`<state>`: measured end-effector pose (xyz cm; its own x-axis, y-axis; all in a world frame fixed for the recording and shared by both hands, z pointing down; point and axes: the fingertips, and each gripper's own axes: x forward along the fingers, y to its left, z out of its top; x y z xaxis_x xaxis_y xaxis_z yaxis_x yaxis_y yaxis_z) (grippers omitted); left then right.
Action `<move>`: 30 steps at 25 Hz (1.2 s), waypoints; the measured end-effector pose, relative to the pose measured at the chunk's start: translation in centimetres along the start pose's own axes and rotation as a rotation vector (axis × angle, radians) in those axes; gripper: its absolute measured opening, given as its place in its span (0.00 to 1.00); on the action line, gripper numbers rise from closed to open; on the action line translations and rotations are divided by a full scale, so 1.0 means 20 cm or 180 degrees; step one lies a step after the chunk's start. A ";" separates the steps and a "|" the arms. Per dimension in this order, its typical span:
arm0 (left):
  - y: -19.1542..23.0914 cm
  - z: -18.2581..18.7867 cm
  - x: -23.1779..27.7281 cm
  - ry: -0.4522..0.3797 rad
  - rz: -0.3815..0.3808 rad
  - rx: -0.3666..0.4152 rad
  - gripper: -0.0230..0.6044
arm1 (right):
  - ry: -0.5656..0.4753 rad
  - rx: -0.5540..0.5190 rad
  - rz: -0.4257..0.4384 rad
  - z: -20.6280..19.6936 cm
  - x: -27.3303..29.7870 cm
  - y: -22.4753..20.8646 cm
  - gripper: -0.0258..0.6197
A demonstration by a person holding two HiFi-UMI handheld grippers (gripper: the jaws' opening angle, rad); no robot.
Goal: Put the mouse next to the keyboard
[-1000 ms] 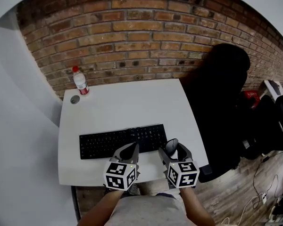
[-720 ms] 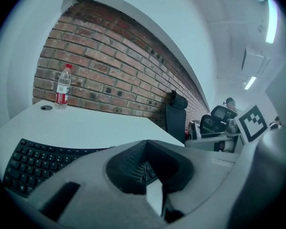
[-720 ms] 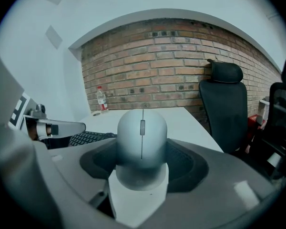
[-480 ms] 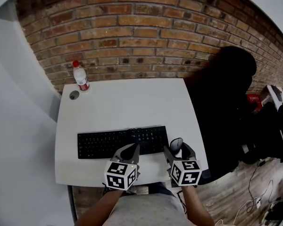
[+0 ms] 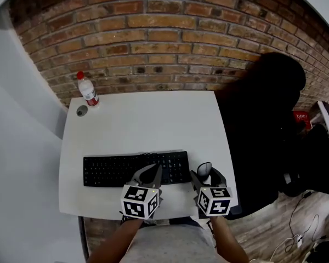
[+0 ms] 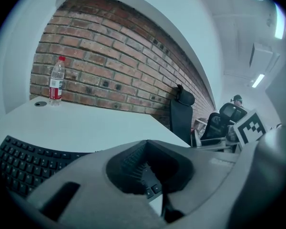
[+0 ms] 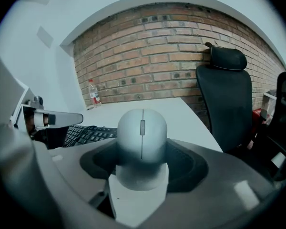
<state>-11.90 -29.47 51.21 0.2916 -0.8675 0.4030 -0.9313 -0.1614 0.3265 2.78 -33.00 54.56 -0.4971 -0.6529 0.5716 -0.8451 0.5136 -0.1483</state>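
A black keyboard (image 5: 126, 169) lies along the near part of the white table (image 5: 148, 122). My right gripper (image 5: 205, 173) is shut on the grey mouse (image 5: 204, 168), just right of the keyboard's right end and near the table's front right corner. In the right gripper view the mouse (image 7: 142, 133) sits nose-forward between the jaws of the right gripper (image 7: 142, 163); I cannot tell if it touches the table. My left gripper (image 5: 148, 173) is shut and empty over the keyboard's near edge. The keyboard (image 6: 19, 162) shows under the left gripper (image 6: 148, 171).
A clear water bottle (image 5: 88, 92) with a red cap stands at the table's far left corner, with a small round lid (image 5: 82, 111) beside it. A black office chair (image 5: 263, 130) stands off the table's right side. A brick wall runs behind the table.
The right gripper has carried the mouse slightly to the right, a little off the keyboard's right end. The left gripper has stayed where it was; the head view has shifted.
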 end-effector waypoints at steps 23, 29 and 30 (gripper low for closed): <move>0.01 0.01 0.10 0.0083 0.0329 -0.0033 0.03 | 0.0522 0.0075 0.0028 -0.14 0.22 -0.19 0.52; 0.01 0.01 0.10 0.0076 0.0376 -0.0053 0.03 | 0.0566 0.0081 0.0047 -0.14 0.25 -0.20 0.52; 0.02 0.01 0.11 0.0077 0.0384 -0.0057 0.03 | 0.0575 0.0084 0.0032 -0.14 0.25 -0.21 0.52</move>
<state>-11.64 -31.51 51.94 0.1831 -0.8684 0.4608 -0.9559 -0.0479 0.2896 4.28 -36.91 60.24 -0.4642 -0.5358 0.7053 -0.8463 0.5033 -0.1746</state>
